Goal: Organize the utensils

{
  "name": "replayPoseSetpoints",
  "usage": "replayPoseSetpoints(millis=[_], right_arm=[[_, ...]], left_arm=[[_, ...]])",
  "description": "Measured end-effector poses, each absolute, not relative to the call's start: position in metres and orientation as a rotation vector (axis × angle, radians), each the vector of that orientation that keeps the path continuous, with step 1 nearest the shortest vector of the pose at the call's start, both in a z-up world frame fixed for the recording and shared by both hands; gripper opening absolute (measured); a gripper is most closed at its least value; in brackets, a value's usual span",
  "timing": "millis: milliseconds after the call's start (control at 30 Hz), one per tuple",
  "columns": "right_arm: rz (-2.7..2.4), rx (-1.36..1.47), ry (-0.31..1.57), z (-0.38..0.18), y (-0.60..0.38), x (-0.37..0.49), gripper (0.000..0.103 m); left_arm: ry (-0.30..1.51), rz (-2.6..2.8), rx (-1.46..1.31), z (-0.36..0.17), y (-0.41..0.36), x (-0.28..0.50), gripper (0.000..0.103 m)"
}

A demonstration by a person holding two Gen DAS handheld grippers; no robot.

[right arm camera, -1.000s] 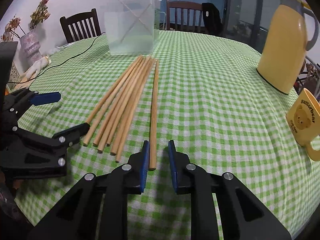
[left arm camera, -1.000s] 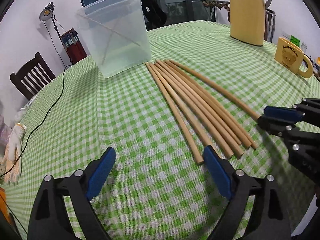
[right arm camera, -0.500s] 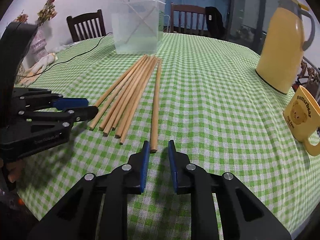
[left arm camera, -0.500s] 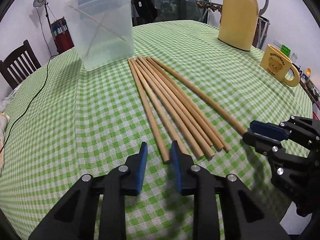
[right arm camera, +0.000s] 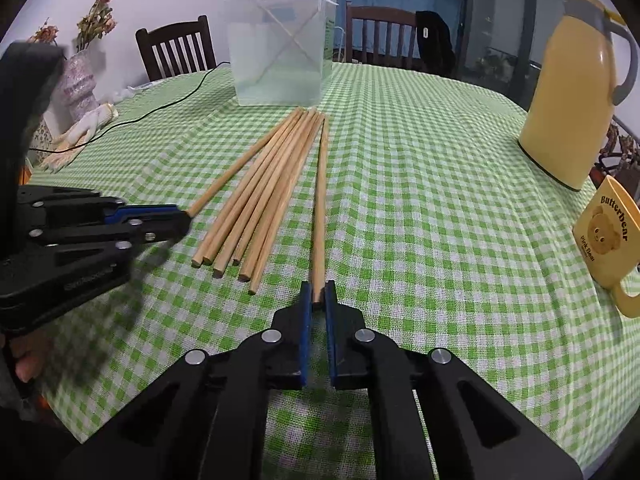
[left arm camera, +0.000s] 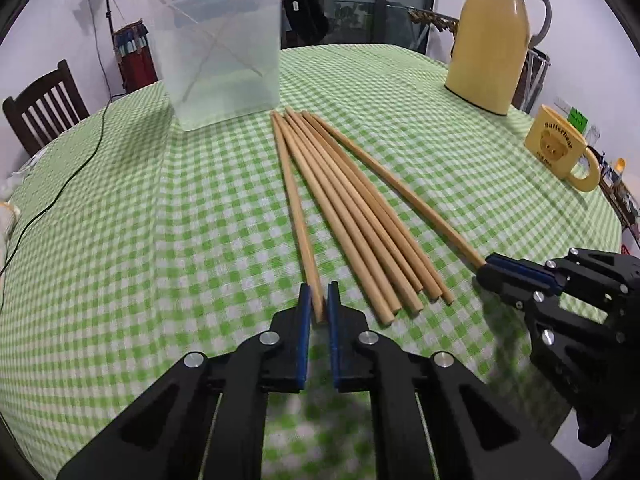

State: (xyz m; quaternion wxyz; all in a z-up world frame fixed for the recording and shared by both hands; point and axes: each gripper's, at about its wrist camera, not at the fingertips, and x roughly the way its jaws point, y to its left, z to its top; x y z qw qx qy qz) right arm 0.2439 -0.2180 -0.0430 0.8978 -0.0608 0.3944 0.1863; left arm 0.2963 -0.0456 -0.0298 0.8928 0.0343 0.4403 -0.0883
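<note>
Several long wooden chopsticks (left arm camera: 352,216) lie fanned on the green checked tablecloth (left arm camera: 160,240), their far tips near a clear plastic container (left arm camera: 220,60) that holds two crossed sticks. My left gripper (left arm camera: 318,300) is shut on the near end of the leftmost chopstick (left arm camera: 294,200). My right gripper (right arm camera: 319,296) is shut on the near end of the rightmost chopstick (right arm camera: 321,200). Each gripper also shows in the other view: the right gripper (left arm camera: 486,266) at the right, the left gripper (right arm camera: 184,216) at the left. Both held sticks still rest along the cloth.
A yellow thermos jug (left arm camera: 492,40) and a yellow bear mug (left arm camera: 560,148) stand at the right. A black cable (left arm camera: 80,160) runs along the left side. A white glove (right arm camera: 84,132), a vase (right arm camera: 76,84) and wooden chairs (right arm camera: 176,48) ring the table.
The left gripper went from wide open to shut on the leftmost chopstick's end after shifting onto it. The right gripper's narrow gap shut on the rightmost chopstick's end.
</note>
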Motion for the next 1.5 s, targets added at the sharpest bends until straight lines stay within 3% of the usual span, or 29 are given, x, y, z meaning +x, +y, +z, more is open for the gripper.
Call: replayPoseSetpoints(millis=[267,900,1500], right_arm=[[0.33,-0.096,0.767,-0.014,-0.217,0.234,0.006],[0.25,-0.094,0.562,0.062,-0.213,0.199,0.006],[0.369,-0.083,0.555,0.114,-0.214,0.227,0.006]], left_arm=[[0.853,-0.179,-0.059,-0.002,0.005,0.272,0.003],[0.614,-0.22,-0.074,0.082,0.062,0.217,0.003],[0.631,-0.364,-0.066,0.155,0.095,0.271,0.003]])
